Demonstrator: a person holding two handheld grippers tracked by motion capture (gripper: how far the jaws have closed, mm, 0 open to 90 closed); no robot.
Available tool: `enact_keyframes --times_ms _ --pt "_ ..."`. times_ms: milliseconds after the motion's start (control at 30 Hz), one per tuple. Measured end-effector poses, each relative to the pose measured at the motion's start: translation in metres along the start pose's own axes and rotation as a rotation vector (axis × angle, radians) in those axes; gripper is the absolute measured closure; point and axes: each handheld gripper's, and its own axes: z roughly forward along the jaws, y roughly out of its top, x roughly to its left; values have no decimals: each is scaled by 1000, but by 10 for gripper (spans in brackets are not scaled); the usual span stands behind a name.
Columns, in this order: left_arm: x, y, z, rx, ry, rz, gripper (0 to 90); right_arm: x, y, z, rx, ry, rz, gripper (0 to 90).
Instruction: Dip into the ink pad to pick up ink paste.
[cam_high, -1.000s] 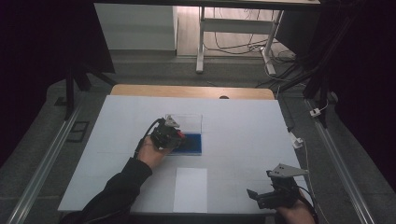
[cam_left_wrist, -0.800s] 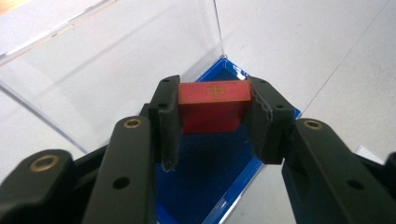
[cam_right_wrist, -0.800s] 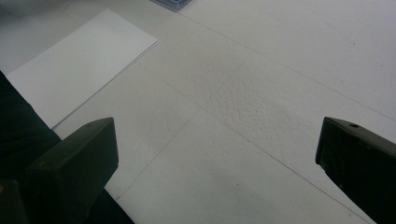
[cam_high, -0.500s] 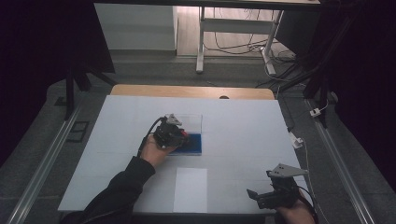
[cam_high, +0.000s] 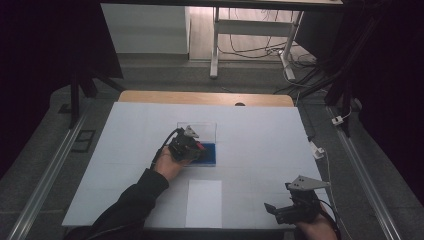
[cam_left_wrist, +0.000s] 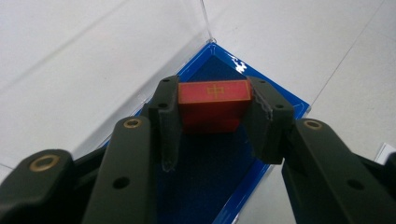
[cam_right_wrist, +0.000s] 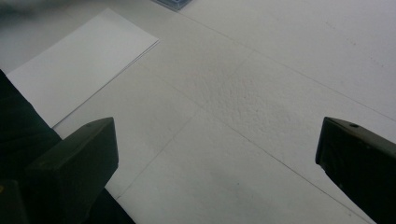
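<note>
Left gripper view: red block (cam_left_wrist: 213, 105) clamped between the two black jaws of the left gripper (cam_left_wrist: 214, 122), one jaw pad on each side face. Top face of the block carries a thin gold mark. Block sits over the dark blue floor of a clear-walled tray (cam_left_wrist: 275, 95), near its far corner; can't tell whether the block touches the floor or is held just off it. Tray has a bright blue rim and transparent side walls rising from it.

High view: same tray (cam_high: 210, 156) sits around the middle of the white table (cam_high: 260, 135), left gripper (cam_high: 195, 149) angled into it from the person's left hand (cam_high: 167, 164), dark sleeve (cam_high: 127, 202) running back to the bottom edge. White sheet of paper (cam_high: 204, 202) lies flat on the table nearer the person, just apart from the tray.

Right gripper (cam_high: 280, 210) is at the near right edge of the table, well apart from tray and paper, held in the right hand (cam_high: 315, 231). Right gripper view: its jaws stand wide apart, nothing between them, bare table (cam_right_wrist: 261, 116) below, paper corner (cam_right_wrist: 79, 65) at upper left.
</note>
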Motion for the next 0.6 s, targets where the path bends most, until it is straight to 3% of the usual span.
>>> enact_keyframes --times_ms 233,467,533,600 --pt "-2 -3 1 -6 7 -20 587 1 0 0 1 -1 1 0" --pt "-14 -4 2 -8 78 28 588 1 0 1 5 -1 0 0" --pt "-14 -3 2 -5 78 27 589 1 0 1 8 -1 -1 0" --pt "-9 -5 2 -10 50 13 589 1 0 1 9 -3 -3 0"
